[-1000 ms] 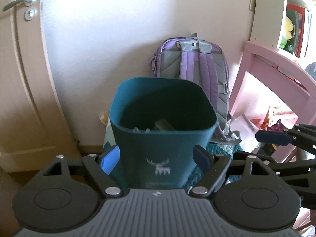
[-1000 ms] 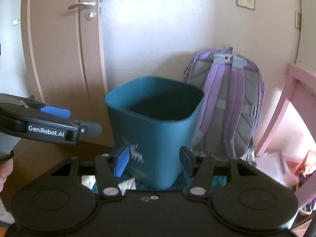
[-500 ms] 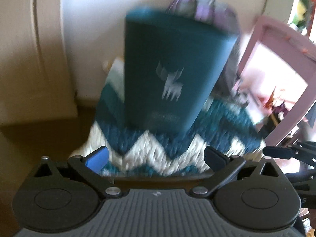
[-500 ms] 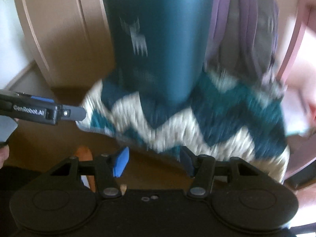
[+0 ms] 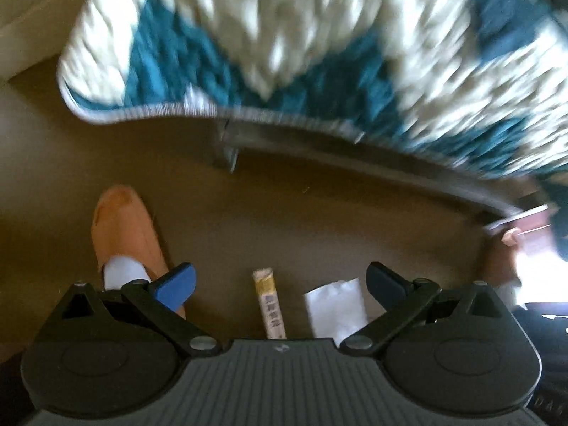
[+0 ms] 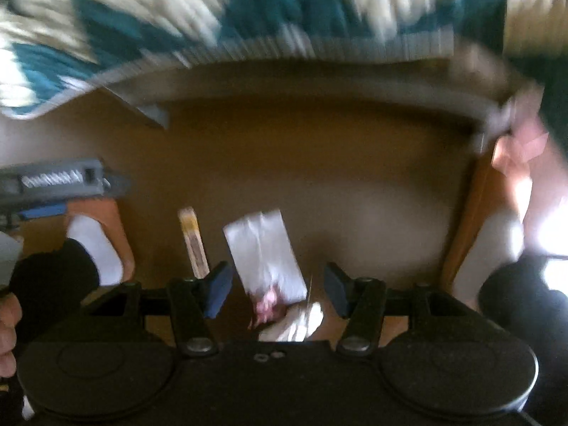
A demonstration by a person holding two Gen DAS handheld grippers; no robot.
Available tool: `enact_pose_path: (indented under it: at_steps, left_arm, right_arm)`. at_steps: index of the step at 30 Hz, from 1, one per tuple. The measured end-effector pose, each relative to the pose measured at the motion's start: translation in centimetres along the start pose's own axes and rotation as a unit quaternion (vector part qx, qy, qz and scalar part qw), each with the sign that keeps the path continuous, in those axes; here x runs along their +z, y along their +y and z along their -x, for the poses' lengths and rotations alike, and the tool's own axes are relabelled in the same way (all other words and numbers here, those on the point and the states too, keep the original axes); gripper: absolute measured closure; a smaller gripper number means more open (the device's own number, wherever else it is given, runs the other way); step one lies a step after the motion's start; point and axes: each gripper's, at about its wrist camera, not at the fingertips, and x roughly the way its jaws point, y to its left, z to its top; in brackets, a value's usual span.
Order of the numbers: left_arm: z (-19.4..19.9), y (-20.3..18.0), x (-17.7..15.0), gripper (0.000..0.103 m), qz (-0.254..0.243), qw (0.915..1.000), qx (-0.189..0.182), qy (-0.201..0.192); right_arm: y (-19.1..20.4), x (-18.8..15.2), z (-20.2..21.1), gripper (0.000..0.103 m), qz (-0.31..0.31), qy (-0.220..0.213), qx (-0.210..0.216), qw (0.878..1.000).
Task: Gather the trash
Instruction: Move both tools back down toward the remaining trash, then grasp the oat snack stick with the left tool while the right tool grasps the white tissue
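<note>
Both grippers point down at the brown floor. My left gripper (image 5: 280, 282) is open wide, with nothing held. Below its gap on the floor lie a narrow yellow-and-white wrapper (image 5: 269, 301) and a white paper scrap (image 5: 335, 305). My right gripper (image 6: 277, 291) is open too. The same white paper (image 6: 264, 252) lies under its gap, and the wrapper (image 6: 193, 245) sits just left of its left finger. A crumpled pink bit (image 6: 266, 305) and a pale crumpled wad (image 6: 294, 323) lie close to its body. The left gripper (image 6: 60, 184) shows at the left edge.
A teal-and-white zigzag rug (image 5: 284, 53) covers the floor beyond the trash, blurred. The person's foot in an orange slipper (image 5: 124, 227) and white sock stands left of the trash. The other foot (image 6: 497, 234) stands at the right.
Both views have swung down from the teal bin and purple backpack to the floor. The bin has left view. The left jaws have spread wider; the right jaws look the same.
</note>
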Motion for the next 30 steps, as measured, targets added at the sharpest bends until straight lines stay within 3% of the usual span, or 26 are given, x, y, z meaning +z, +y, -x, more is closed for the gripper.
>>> enact_pose_path:
  at_steps: [5, 8, 16, 17, 24, 27, 30]
  left_arm:
    - [-8.0, 0.2, -0.4, 0.000, 0.015, 0.9976, 0.020, 0.064]
    - [-13.2, 0.4, -1.2, 0.001, 0.016, 0.9908, 0.031, 0.131]
    - [-21.9, 2.0, -3.8, 0.003, 0.054, 0.9763, 0.040, 0.206]
    - [-22.5, 2.1, -3.9, 0.010, 0.057, 0.9756, 0.036, 0.209]
    - [-25.3, 2.0, -5.4, 0.034, 0.046, 0.9721, 0.034, 0.228]
    - [-25.2, 2.1, -5.6, 0.035, 0.043, 0.9741, 0.032, 0.220]
    - [-24.5, 1.6, -5.6, 0.063, 0.040, 0.9762, 0.020, 0.212]
  right_arm:
    - [-1.5, -1.9, -7.4, 0.047, -0.030, 0.098, -0.017, 0.995]
    - [-2.1, -3.0, -10.7, 0.047, -0.036, 0.143, -0.018, 0.989]
    - [-4.3, -4.0, -16.4, 0.048, -0.129, 0.194, 0.008, 0.972]
    - [-4.3, -4.0, -16.8, 0.048, -0.134, 0.195, 0.012, 0.971]
    - [-4.6, -4.6, -18.6, 0.050, -0.154, 0.205, 0.019, 0.966]
    - [-4.5, -4.7, -18.9, 0.070, -0.150, 0.206, 0.008, 0.967]
    - [-4.4, -4.8, -18.9, 0.081, -0.143, 0.210, 0.003, 0.967]
